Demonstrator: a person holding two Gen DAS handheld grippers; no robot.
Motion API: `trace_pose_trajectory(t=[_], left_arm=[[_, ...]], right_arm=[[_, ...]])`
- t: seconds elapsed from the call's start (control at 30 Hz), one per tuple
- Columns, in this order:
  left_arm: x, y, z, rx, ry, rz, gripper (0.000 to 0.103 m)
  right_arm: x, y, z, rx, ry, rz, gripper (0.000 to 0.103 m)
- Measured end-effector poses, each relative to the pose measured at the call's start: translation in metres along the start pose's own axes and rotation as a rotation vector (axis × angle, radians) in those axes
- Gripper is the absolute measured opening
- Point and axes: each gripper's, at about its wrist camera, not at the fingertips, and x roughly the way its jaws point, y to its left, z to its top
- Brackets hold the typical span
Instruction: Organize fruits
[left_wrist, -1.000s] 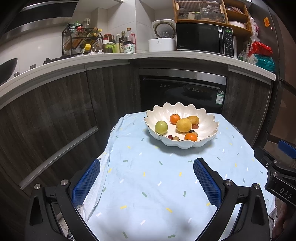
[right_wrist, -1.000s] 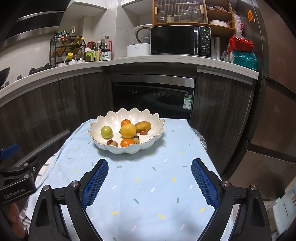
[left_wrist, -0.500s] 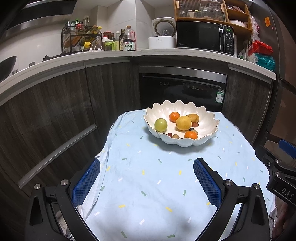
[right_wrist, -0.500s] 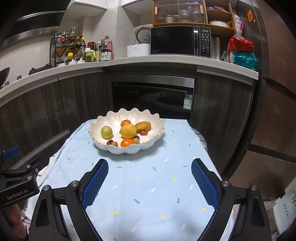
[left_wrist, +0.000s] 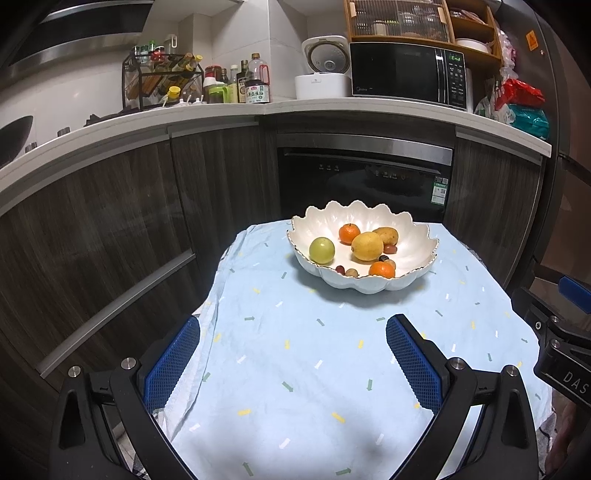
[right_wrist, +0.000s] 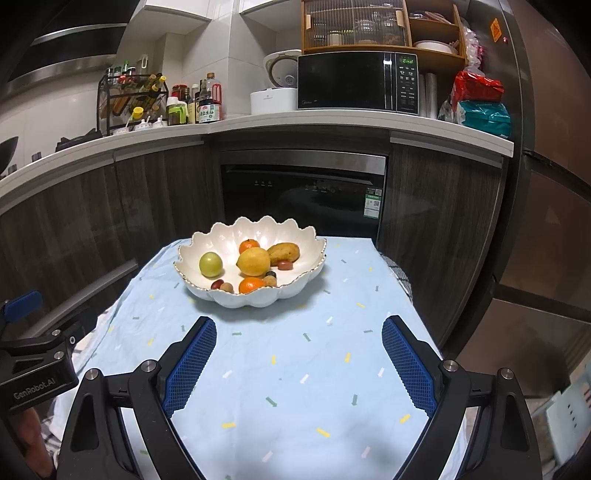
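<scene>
Comparing with a second ago, little has changed: the left gripper (left_wrist: 291, 354) has pulled back slightly, so the white scalloped ceramic bowl (left_wrist: 406, 240) sits a touch farther off; the right gripper (right_wrist: 299, 356) is steady. Both stand wide open, holding nothing, over the pale blue patterned tablecloth (left_wrist: 295, 369). In the bowl at the far middle lie, left to right, a green apple (left_wrist: 321, 250), a yellow lemon (left_wrist: 366, 246) and a brown potato (left_wrist: 386, 235). Judgement: fruit gathered, task likely finished.
</scene>
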Motion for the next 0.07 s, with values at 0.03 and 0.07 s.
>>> trace_pose_trajectory(t=[0.03,0.07], left_arm=[[0.0004,-0.0002,0.0003,0.002,0.002,-0.001,0.103],[0.0008,0.0000,0.0006,0.001,0.006,0.000,0.103]], right_arm=[[-0.0002,0.0000,0.0000,0.001,-0.001,0.000,0.092],[0.0001,-0.0003,0.0000,0.002,-0.001,0.000,0.092]])
